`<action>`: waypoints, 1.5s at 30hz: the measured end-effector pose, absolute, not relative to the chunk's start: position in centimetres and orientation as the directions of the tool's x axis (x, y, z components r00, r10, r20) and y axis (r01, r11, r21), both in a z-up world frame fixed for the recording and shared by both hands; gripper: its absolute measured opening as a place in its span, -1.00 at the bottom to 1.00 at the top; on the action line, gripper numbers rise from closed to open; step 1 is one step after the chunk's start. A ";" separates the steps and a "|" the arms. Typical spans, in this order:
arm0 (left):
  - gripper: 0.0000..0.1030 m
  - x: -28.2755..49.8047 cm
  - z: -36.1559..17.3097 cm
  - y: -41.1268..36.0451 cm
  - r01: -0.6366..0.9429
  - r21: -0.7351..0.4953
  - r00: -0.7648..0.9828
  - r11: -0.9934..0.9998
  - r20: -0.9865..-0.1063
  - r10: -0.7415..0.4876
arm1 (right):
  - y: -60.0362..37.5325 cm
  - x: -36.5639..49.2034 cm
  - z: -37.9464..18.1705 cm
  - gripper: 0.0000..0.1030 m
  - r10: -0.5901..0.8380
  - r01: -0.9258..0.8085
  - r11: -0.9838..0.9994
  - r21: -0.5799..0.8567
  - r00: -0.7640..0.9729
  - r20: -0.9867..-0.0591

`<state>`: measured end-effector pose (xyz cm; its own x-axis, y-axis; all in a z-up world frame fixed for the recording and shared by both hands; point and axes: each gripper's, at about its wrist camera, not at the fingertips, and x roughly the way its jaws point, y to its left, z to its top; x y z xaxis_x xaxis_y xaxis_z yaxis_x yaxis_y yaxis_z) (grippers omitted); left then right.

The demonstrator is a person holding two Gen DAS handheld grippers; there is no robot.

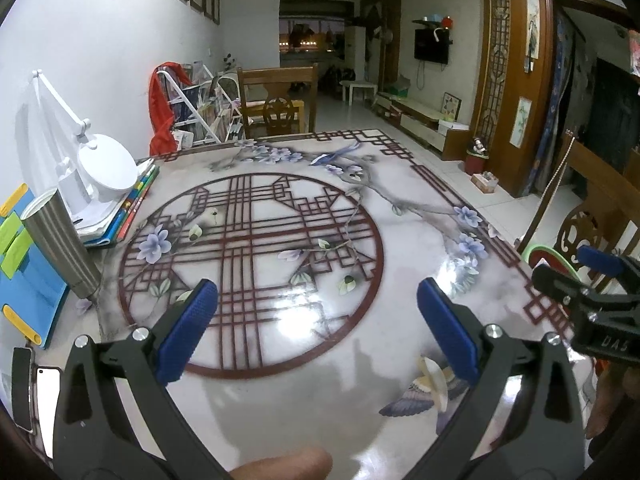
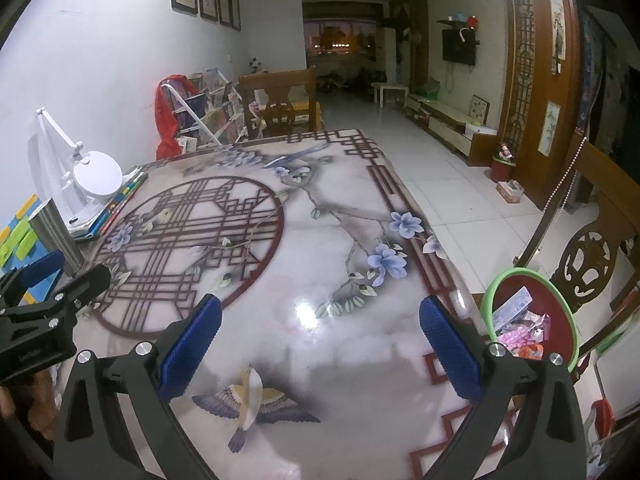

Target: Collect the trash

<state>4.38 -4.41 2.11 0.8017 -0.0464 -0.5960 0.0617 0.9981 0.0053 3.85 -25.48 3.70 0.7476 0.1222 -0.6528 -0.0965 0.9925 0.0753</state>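
Trouble from here looks small but real. Largest in view, the table (image 2: pixel 320 312) shows only its printed pattern across the middle, with no loose trash I can make out, so a sweep for more could send a tool into the things crowded at its left edge: the white desk lamp (image 1: pixel 106 172) standing on a stack of books (image 1: pixel 120 216), and the tilted steel cup (image 1: pixel 60 244), which looks easy to tip. The bin (image 2: pixel 532 320), green-rimmed and red inside, sits off the table's right edge beside a chair and already holds wrappers (image 2: pixel 520 324). Left tool (image 1: pixel 316 328) hangs above the table, spread wide, gripping nothing. Right tool (image 2: pixel 320 340) is likewise released, empty and touching nothing.
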 end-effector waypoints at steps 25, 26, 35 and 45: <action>0.90 4.5 2.2 -4.6 0.081 0.005 0.796 0.997 -0.603 -0.062 | -25.4 3.6 3.2 0.86 0.120 -0.098 0.993 0.071 0.747 -0.654; 0.90 4.5 2.2 -4.6 0.081 0.005 0.796 0.997 -0.602 -0.062 | -25.5 3.5 3.1 0.86 0.120 -0.097 0.993 0.071 0.747 -0.653; 0.90 4.6 2.3 -4.5 0.082 0.005 0.796 0.997 -0.602 -0.063 | -25.7 3.4 3.0 0.86 0.118 -0.099 0.993 0.066 0.749 -0.652; 0.90 4.5 2.2 -4.3 0.083 0.003 0.795 0.997 -0.603 -0.064 | -25.9 3.2 2.9 0.86 0.113 -0.102 0.993 0.055 0.756 -0.645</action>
<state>4.53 -4.35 2.24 0.7953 -0.0643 -0.6029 0.0831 0.9965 0.0034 3.22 -25.91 2.87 0.7557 0.1132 -0.6451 -0.1020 0.9933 0.0549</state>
